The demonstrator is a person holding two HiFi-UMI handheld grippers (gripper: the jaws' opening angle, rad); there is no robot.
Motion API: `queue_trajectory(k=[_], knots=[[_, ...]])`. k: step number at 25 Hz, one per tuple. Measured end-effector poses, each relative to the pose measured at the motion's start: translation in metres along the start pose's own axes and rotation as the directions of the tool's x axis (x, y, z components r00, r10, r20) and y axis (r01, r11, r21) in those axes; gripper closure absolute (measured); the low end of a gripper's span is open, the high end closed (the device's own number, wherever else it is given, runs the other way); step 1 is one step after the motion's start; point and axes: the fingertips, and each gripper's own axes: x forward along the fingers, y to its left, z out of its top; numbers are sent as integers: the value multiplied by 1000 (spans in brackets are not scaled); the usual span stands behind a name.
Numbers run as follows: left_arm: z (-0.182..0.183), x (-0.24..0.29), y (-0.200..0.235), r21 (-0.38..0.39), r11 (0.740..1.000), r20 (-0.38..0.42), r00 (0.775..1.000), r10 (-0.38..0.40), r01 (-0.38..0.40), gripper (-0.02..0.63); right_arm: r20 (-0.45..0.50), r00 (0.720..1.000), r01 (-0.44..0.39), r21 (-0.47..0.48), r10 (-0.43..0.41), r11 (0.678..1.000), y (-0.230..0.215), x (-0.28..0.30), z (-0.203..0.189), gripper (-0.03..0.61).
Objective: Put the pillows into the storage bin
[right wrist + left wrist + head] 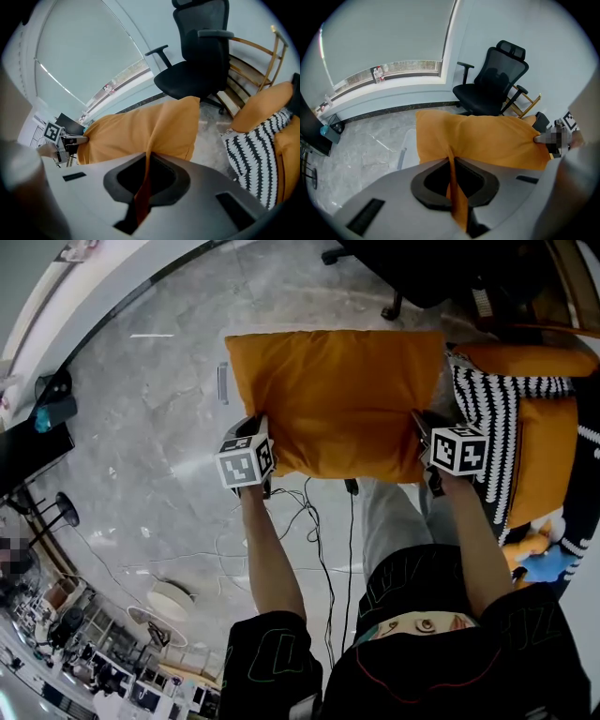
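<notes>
The left gripper (pixel 452 174) has its jaws pressed together on a thin fold of orange cover. The right gripper (pixel 145 180) pinches a matching fold the same way. Between them hangs the orange pillow (pixel 337 399), spread flat and held in the air above the grey marble floor (pixel 159 427), one gripper at its 8 o'clock corner and the other at its 4 o'clock corner in the head view.

Risk, as a judgement: each grip takes only a sliver of fabric, so a tug or swing could pull the cover free and drop one side. The wide pillow also hides the ground ahead, and loose cables (pixel 319 531) trail by the person's feet at 6 o'clock, a likely snag.

No storage bin can be made out for certain. At 3 o'clock in the head view lie a black-and-white striped pillow (pixel 497 409) and another orange pillow (pixel 525 357). Whether they sit inside a bin cannot be told. A black office chair (pixel 492 86) stands beyond at 12 o'clock.
</notes>
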Motion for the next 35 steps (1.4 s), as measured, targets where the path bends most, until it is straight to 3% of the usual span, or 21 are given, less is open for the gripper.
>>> queue_trajectory(k=[11, 12, 14, 15, 17, 22, 24, 27, 28, 35], knots=[[-2, 22, 79, 35, 997, 17, 997, 71, -71, 598, -48, 998, -33, -16, 32, 999, 43, 71, -12, 558], [-3, 25, 87, 40, 994, 27, 995, 97, -98, 591, -39, 999, -14, -13, 13, 1000, 41, 76, -11, 539], [-12, 34, 108, 49, 981, 32, 982, 188, -189, 486, -36, 998, 52, -8, -52, 999, 27, 83, -14, 467], [-20, 39, 118, 43, 971, 23, 972, 233, -234, 478, -48, 996, 77, -8, -77, 997, 19, 86, -20, 433], [-34, 39, 128, -1, 961, 20, 961, 277, -277, 515, -79, 994, 80, -6, -80, 997, 14, 87, -30, 433], [-51, 39, 99, -121, 974, 58, 978, 201, -193, 614, -76, 996, 38, 23, -36, 999, 9, 69, -37, 434], [-54, 34, 83, -161, 976, 81, 983, 163, -148, 621, -56, 998, 12, 71, -8, 997, 9, 63, -37, 439], [-46, 25, 55, -196, 977, 146, 983, 114, -85, 620, -9, 1000, 15, 86, -14, 996, 6, 49, -30, 534], [-41, 22, 47, -199, 977, 169, 980, 105, -70, 618, 5, 1000, 17, 77, -18, 997, 6, 43, -28, 575], [14, 12, -27, -119, 993, 243, 970, 7, 23, 617, 128, 991, -66, 128, 50, 990, 9, 3, -6, 575]])
